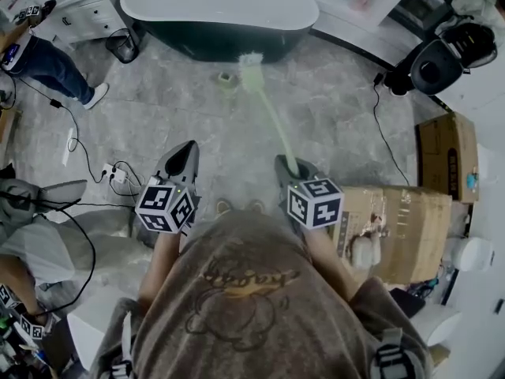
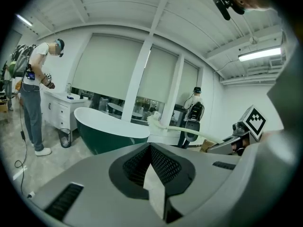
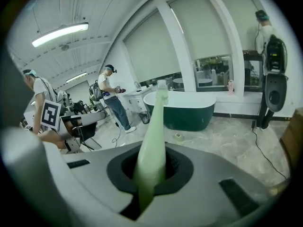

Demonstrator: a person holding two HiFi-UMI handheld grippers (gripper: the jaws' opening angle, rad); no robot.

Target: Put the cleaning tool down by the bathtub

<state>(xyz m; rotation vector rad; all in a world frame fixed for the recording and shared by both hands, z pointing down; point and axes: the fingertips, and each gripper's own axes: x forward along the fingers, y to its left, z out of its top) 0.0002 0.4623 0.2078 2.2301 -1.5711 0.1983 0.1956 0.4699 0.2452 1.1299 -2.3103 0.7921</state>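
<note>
A pale green long-handled cleaning brush (image 1: 268, 109) is held by its handle in my right gripper (image 1: 290, 168), which is shut on it. The white bristle head (image 1: 250, 58) hangs above the floor just in front of the dark green bathtub (image 1: 237, 42). In the right gripper view the brush (image 3: 156, 126) runs up from my right gripper (image 3: 151, 160) toward the bathtub (image 3: 182, 109). A small green holder (image 1: 226, 77) stands on the floor by the tub. My left gripper (image 1: 186, 155) is shut and empty, to the left of the brush; in its own view my left gripper (image 2: 151, 148) faces the tub (image 2: 109, 126).
A person in jeans (image 1: 47, 61) stands at a white cabinet (image 1: 87, 10) left of the tub, beside a black bin (image 1: 122, 46). A power strip with cables (image 1: 114, 174) lies at left. Cardboard boxes (image 1: 402, 219) and black equipment (image 1: 438, 61) are at right.
</note>
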